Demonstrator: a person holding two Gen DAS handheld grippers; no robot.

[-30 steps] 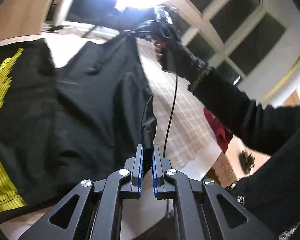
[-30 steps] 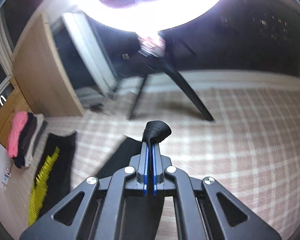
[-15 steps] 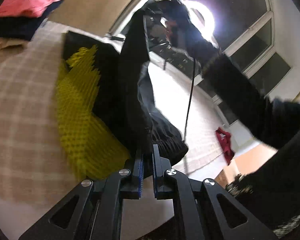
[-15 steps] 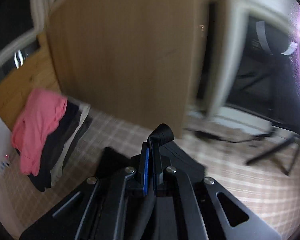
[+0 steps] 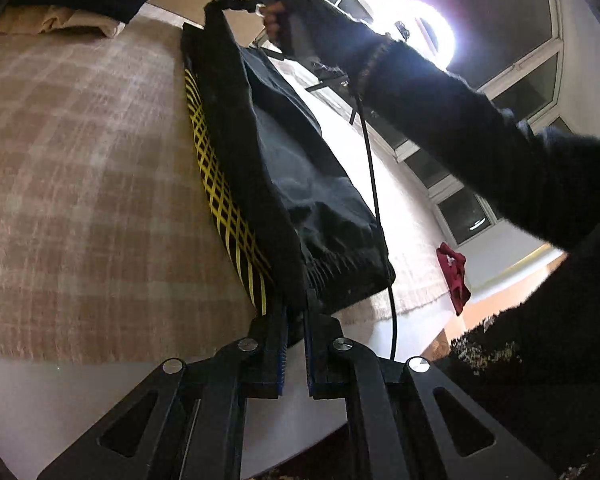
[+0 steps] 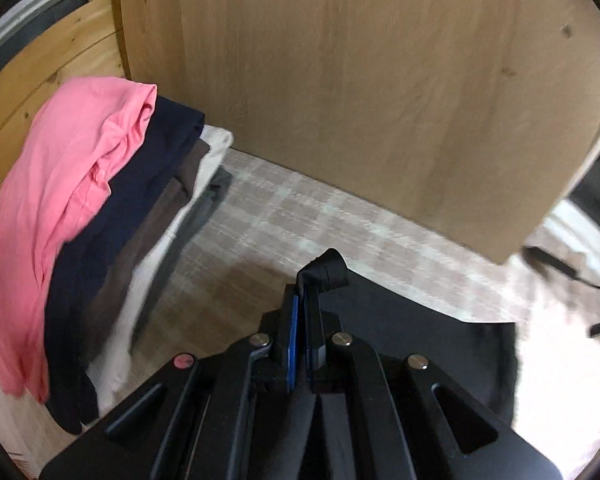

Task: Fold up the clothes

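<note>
Black shorts (image 5: 300,184) with yellow side stripe are stretched over the checked blanket (image 5: 80,160), mid-fold. Left gripper (image 5: 296,344) clamps the near waistband end, right gripper (image 6: 302,320) pinches the far hem, both closed on cloth. Folded stack (image 6: 80,220) sits far left. Next move, I'd say: lower both ends together, lay it flat, then let go

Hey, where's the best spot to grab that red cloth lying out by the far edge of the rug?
Take the red cloth at its bunched upper end, coming down from above. It lies crumpled and loose off the plaid rug, so the raised folds give a claw something to pinch. Both claws already hold the black shorts.
</note>
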